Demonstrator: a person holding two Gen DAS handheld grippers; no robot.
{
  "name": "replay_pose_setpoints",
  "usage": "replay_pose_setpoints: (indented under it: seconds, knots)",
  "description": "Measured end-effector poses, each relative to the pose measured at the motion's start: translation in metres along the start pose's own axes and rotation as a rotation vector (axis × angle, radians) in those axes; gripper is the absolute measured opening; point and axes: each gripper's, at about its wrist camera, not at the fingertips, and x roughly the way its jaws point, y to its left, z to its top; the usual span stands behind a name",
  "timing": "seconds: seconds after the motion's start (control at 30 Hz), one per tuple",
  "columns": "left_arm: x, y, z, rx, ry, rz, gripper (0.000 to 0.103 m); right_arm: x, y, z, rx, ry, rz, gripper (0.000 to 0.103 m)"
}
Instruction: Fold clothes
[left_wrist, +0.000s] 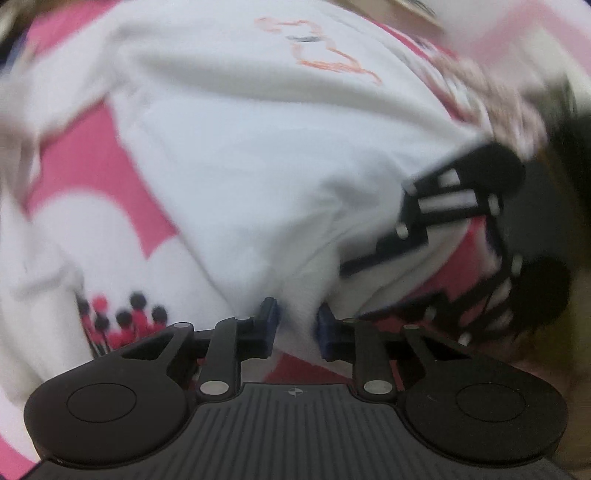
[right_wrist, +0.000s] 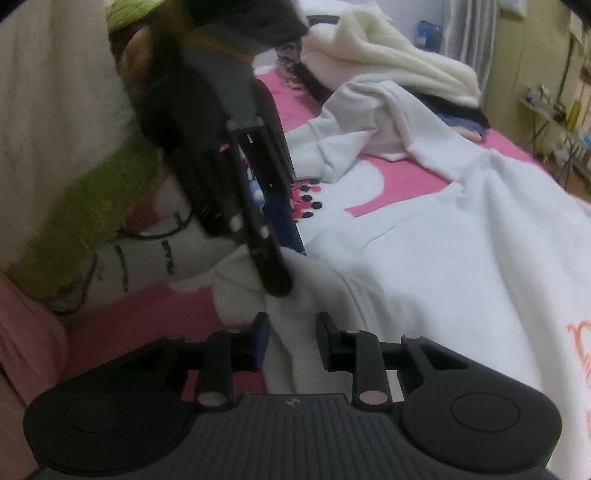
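Both claws pinch one edge of the white sweatshirt.

The left claw (left_wrist: 293, 325) is narrowed on a bunched fold of the white sweatshirt (left_wrist: 258, 155), which spreads ahead of it over the pink-and-white bedspread (left_wrist: 92, 158). The right claw (right_wrist: 291, 338) grips the same hem, with the left claw just ahead of its fingers. Further ahead lies a cream garment (right_wrist: 388, 55).

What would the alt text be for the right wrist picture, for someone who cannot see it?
The right tool pinches a fold of a white sweatshirt spread over a pink and white bedspread. The left tool grips the same edge just ahead, and more clothes are piled behind.
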Motion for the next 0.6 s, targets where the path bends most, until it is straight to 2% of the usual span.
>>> replay_pose_setpoints:
  seconds: [0.03,0.07,0.17,0.27,0.37,0.47,0.6]
  knots:
    - [0.0,0.009,0.001,-0.067,0.0,-0.034,0.021,0.002,0.001,0.0,-0.017,-0.003,-0.014,0.024]
    - [-0.003,0.012,-0.001,-0.117,0.0,-0.062,0.021,0.003,0.003,0.001,-0.035,-0.005,-0.027,0.012]
    - [-0.009,0.026,0.001,-0.215,-0.001,-0.115,0.021,0.003,0.006,0.001,-0.077,-0.018,-0.079,0.0]
    - [-0.023,0.029,-0.001,-0.241,-0.007,-0.145,0.024,-0.001,0.001,0.002,-0.039,-0.04,-0.095,0.0]
    - [-0.038,0.036,-0.004,-0.268,-0.023,-0.186,0.028,-0.013,-0.018,0.003,0.122,-0.075,-0.029,0.0]
    - [-0.056,0.058,-0.014,-0.367,-0.07,-0.247,0.028,-0.028,-0.033,-0.001,0.266,-0.116,0.036,0.0]
    - [-0.062,0.064,-0.017,-0.387,-0.086,-0.219,0.028,-0.036,-0.046,-0.01,0.373,-0.126,0.054,0.0]
